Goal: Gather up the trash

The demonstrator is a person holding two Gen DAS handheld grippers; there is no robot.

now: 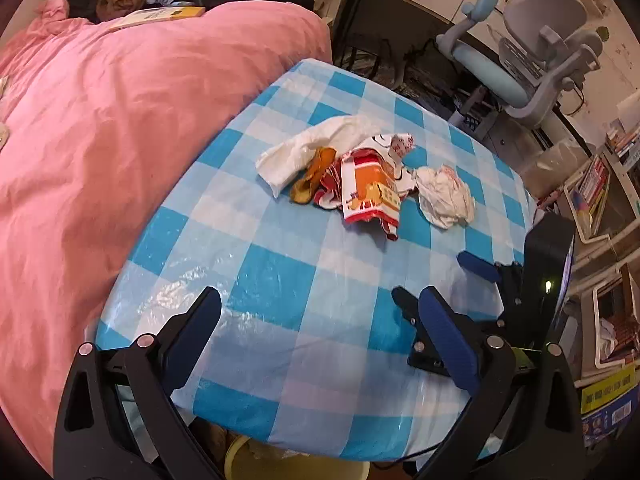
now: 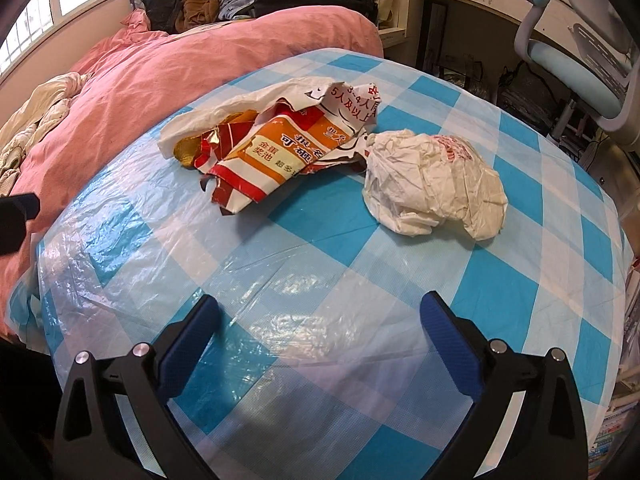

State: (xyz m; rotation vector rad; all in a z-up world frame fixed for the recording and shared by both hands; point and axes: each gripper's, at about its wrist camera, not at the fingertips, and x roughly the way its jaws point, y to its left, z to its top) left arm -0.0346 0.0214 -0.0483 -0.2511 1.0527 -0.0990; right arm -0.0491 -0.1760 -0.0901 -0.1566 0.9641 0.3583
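A small heap of trash lies in the middle of the blue-and-white checked tablecloth (image 1: pixel 280 264). It holds a torn red-and-orange printed wrapper (image 1: pixel 368 188) (image 2: pixel 272 152), a flat white plastic bag (image 1: pixel 316 148) (image 2: pixel 240 108), a gold-brown scrap (image 1: pixel 308 180) (image 2: pixel 186 150) and a crumpled white bag (image 1: pixel 446 196) (image 2: pixel 432 188). My left gripper (image 1: pixel 320 304) hangs open over the near part of the table, well short of the heap. My right gripper (image 2: pixel 320 306) (image 1: pixel 440 282) is open too, just right of the left one, nothing between its fingers. At the right wrist view's left edge the left gripper's fingertip (image 2: pixel 20 206) shows.
A bed with a pink duvet (image 1: pixel 120 140) presses against the table's left side, clothes piled behind it. A grey-and-blue desk chair (image 1: pixel 532 60) and a desk stand beyond the table. Shelves with books (image 1: pixel 592 192) line the right. A yellow bin rim (image 1: pixel 256 460) shows under the table's near edge.
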